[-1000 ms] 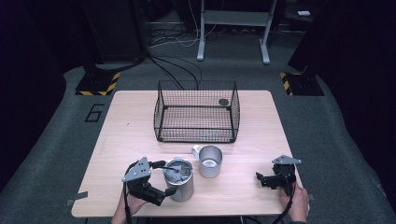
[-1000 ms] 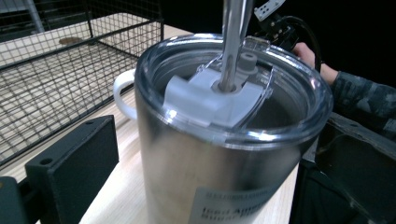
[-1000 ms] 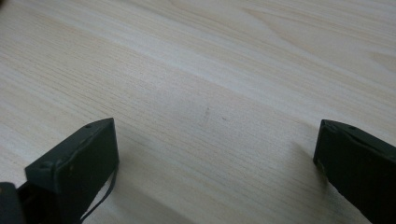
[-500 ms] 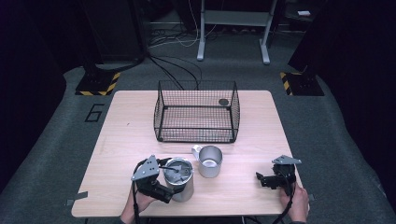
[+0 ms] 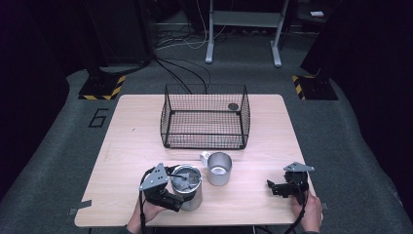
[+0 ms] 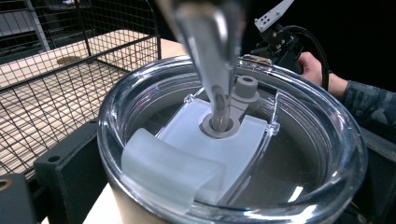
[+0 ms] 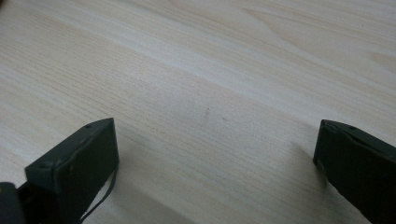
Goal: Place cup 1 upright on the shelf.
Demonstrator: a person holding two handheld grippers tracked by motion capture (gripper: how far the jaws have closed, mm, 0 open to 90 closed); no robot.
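The left claw [image 5: 181, 194] is closed around the body of the tall stainless-steel tumbler with a clear plastic lid [image 5: 187, 186], which stands upright on the light wooden surface [image 5: 131, 146] near its front edge. In the left gripper view, a black jaw sits on each side of the tumbler just below the lid rim. Just beside the tumbler stands a small metal mug with a handle [image 5: 217, 167]. Behind both sits a black wire basket [image 5: 204, 117]. The right claw [image 5: 272, 187] rests low over bare surface, jaws wide apart and holding nothing.
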